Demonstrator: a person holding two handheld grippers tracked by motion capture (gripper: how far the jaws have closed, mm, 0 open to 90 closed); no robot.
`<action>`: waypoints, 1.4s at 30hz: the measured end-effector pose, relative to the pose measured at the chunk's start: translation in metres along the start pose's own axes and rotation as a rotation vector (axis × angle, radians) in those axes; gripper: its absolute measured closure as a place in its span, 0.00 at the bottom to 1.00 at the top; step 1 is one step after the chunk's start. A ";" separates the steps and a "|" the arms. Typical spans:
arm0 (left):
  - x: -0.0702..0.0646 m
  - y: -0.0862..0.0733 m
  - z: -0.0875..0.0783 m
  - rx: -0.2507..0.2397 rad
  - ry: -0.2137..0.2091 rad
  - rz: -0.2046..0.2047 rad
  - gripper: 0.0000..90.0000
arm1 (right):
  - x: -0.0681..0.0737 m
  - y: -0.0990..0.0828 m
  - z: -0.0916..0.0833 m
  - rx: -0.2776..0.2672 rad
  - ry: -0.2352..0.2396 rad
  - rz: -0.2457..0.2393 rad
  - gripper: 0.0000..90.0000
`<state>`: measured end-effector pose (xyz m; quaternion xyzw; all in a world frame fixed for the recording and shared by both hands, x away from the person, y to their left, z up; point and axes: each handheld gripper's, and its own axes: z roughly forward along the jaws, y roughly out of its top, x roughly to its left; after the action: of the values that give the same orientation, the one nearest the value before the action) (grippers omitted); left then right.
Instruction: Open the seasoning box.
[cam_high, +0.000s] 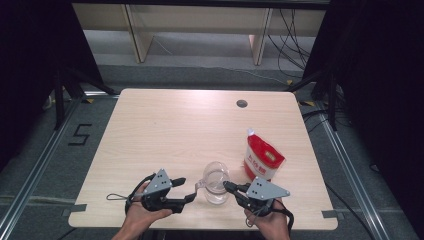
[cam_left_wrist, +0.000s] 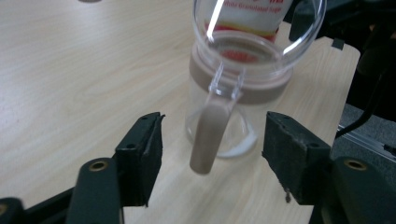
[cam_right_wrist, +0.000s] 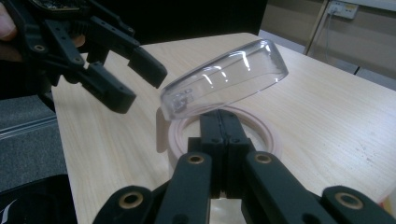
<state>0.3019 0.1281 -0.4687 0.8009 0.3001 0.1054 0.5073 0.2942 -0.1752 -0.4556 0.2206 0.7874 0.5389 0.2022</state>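
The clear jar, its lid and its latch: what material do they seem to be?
Jar: clear and glossy, glass or hard plastic; the table shows through. Lid: clear shiny plastic, probably, with bright highlights. Latch: matte beige-brown, opaque, likely plastic or silicone, like the collar.

"5" taped on floor, "…hite Granulated Sugar" on red-white pouch

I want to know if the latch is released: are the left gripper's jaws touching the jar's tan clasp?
Apart. In the left gripper view the left gripper stands open, with bare table showing between each pad and the tan clasp.
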 end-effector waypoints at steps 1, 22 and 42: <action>-0.002 -0.002 -0.001 0.001 0.012 -0.014 0.38 | 0.000 0.000 0.000 0.003 0.008 -0.003 1.00; -0.004 -0.028 -0.019 0.057 0.061 -0.017 0.29 | 0.008 0.005 0.005 -0.020 0.022 0.006 0.99; -0.004 -0.042 -0.021 0.089 0.088 -0.020 0.26 | 0.020 0.010 0.018 -0.043 0.088 -0.004 0.97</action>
<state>0.2727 0.1541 -0.4951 0.8143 0.3343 0.1219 0.4586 0.2888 -0.1466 -0.4541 0.1905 0.7844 0.5643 0.1732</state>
